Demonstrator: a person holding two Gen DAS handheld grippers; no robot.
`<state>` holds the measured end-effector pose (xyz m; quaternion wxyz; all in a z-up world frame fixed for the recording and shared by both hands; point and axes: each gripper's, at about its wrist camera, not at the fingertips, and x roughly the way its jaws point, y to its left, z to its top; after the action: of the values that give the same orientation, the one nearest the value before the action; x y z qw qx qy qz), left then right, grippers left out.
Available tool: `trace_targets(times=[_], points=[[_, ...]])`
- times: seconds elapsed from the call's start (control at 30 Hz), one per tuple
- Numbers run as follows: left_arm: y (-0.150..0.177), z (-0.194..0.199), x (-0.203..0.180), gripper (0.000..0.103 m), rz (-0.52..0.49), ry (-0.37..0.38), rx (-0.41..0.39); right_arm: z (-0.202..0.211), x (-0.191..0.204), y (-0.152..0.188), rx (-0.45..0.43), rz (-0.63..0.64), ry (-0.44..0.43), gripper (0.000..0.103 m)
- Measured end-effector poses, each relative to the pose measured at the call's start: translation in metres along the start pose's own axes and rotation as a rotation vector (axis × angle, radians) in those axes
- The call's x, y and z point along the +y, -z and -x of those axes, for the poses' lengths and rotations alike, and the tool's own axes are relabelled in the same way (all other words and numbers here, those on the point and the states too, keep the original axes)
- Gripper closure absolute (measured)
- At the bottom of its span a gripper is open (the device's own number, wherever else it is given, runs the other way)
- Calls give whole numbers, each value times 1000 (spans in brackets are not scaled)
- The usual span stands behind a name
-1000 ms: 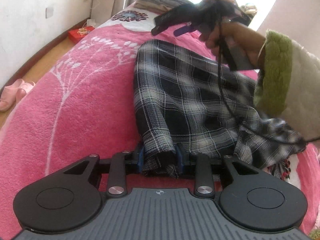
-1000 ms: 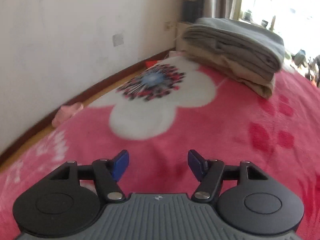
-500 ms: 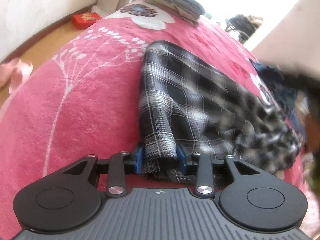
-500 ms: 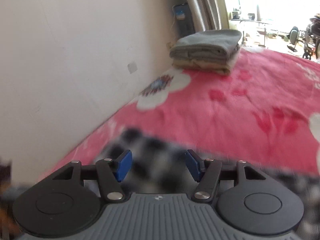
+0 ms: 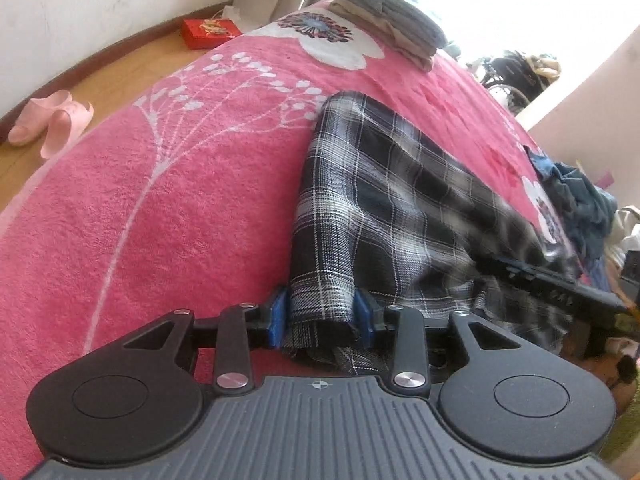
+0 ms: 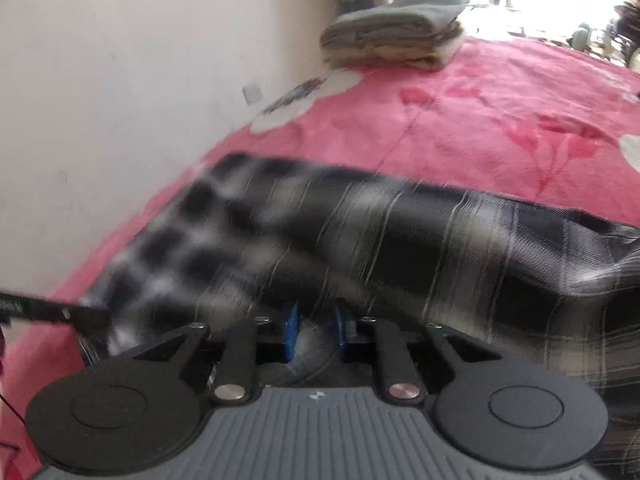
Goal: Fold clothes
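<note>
A black-and-white plaid garment [image 5: 400, 208] lies spread on a bed covered by a pink floral blanket [image 5: 168, 208]. In the left wrist view it runs from the near edge at 6 o'clock up toward 12 o'clock and fans out toward 3 o'clock.

The left claw [image 5: 322, 314] is clamped on a folded near corner of the garment: the cloth fills the gap between its blue pads [image 5: 278, 314], which press on it from both sides. At 3 o'clock in this view the right claw's black body lies across the garment's near hem.

In the right wrist view the garment [image 6: 400, 240] is blurred and stretches across the middle from 9 o'clock to 3 o'clock. The right claw [image 6: 316, 332] sits at its near edge at 6 o'clock, its jaws closing, with a bunch of the fabric between the blue pads [image 6: 292, 332]; the pads are close together and appear to pinch the cloth, though blur makes the contact hard to judge.

A stack of folded grey and beige clothes [image 6: 392, 32] rests on the blanket at 12 o'clock, well apart from the plaid garment. A heap of blue clothing [image 5: 580, 200] lies at 3 o'clock in the left view. On the wooden floor at 9 o'clock sit pink slippers [image 5: 52, 120], and a red box [image 5: 210, 32] at 11 o'clock.
</note>
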<state>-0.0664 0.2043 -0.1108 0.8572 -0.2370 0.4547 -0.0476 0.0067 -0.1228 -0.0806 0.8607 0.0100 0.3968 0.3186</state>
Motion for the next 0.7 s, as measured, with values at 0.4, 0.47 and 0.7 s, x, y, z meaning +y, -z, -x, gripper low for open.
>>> trace_targets(times=[0.4,0.47,0.7], points=[[-12,4,27,62,174,102,5,23,52,28,-91,188,-34,76],[-14,9,39,60,245,125,-13,28,74,26,-121,237,-87,64],[-16,17,83,57,521,209,-65,-13,158,40,-95,414,-204,30]])
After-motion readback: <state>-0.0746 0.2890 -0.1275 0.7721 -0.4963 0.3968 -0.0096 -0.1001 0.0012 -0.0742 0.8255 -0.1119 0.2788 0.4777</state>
